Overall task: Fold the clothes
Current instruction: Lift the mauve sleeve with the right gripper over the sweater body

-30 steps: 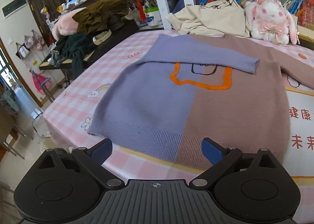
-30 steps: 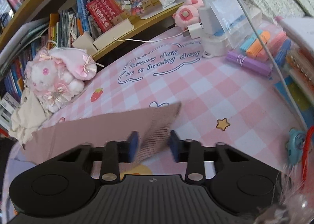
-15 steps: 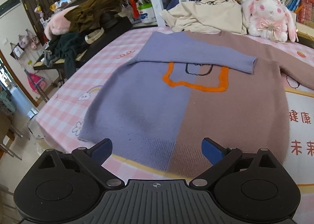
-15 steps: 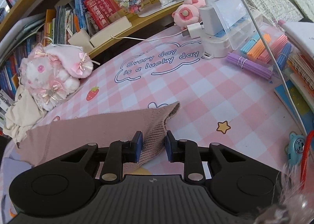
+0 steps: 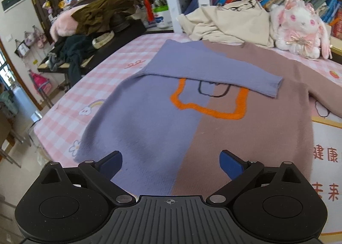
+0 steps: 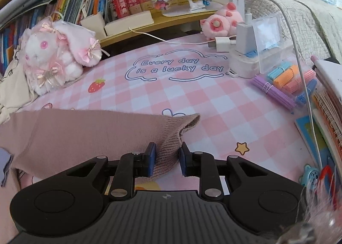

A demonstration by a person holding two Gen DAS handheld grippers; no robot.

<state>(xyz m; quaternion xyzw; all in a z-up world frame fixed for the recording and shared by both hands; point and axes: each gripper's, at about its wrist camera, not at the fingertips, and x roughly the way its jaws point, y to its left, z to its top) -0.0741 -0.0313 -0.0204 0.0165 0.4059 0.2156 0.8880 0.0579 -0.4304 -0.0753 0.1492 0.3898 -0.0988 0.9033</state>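
A half purple, half mauve sweater [image 5: 192,102] with an orange outline lies flat on the pink checked table cover [image 5: 119,60]. Its purple sleeve [image 5: 213,70] is folded across the chest. My left gripper [image 5: 171,163] hovers open above the sweater's lower hem, nothing between its blue pads. In the right wrist view the mauve sleeve [image 6: 85,132] stretches out to the right, and my right gripper [image 6: 167,159] is shut on its ribbed cuff [image 6: 171,143], which bunches between the pads.
A cream garment [image 5: 230,21] and a plush rabbit [image 5: 299,25] sit at the back by the bookshelf. Dark clothes [image 5: 72,51] pile on a side table at left. Chargers [image 6: 241,51], paper bundles [image 6: 284,81], a cable and notebooks [image 6: 329,115] crowd the right edge.
The right gripper closed from loosely around the mauve cuff to pinching it. The left gripper moved forward over the sweater's hem, still open.
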